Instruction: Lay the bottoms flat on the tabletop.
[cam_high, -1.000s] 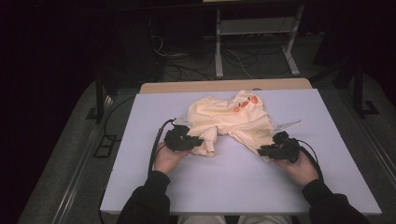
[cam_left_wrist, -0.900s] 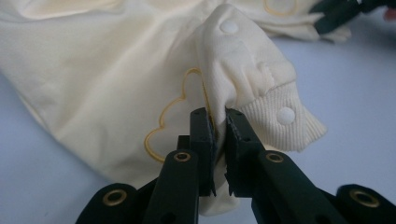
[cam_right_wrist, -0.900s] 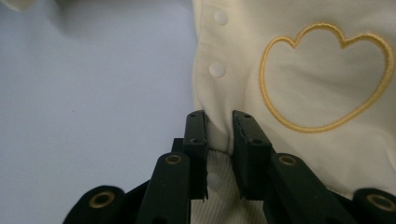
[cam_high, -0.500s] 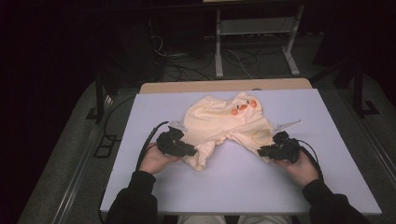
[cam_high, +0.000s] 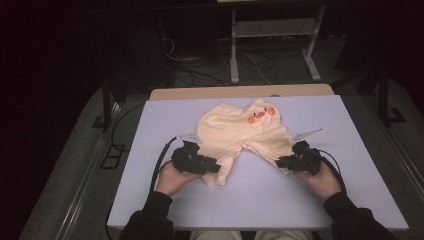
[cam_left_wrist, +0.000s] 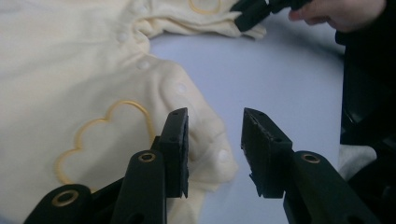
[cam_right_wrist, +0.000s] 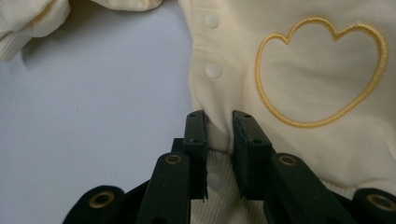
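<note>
A cream baby garment (cam_high: 235, 132) with orange marks near its far end lies crumpled on the pale lilac table (cam_high: 350, 190). Its two legs spread toward me. My left gripper (cam_high: 216, 168) is open at the end of the left leg. In the left gripper view the leg's cuff (cam_left_wrist: 210, 144) lies between and under the parted jaws of that gripper (cam_left_wrist: 215, 135). My right gripper (cam_high: 279, 161) is shut on the right leg's hem, and the right gripper view shows it (cam_right_wrist: 219, 128) pinching the fabric beside a yellow embroidered outline (cam_right_wrist: 322, 70) and white snaps (cam_right_wrist: 214, 71).
A wooden strip (cam_high: 240, 92) borders the table's far edge. Beyond it, a metal stand (cam_high: 272, 35) and cables (cam_high: 190, 75) sit on the dark floor. Bare table surface lies to the left, to the right and in front of the garment.
The garment's left leg has been drawn out toward the near left, and the left gripper has shifted nearer with it. The right gripper has barely moved.
</note>
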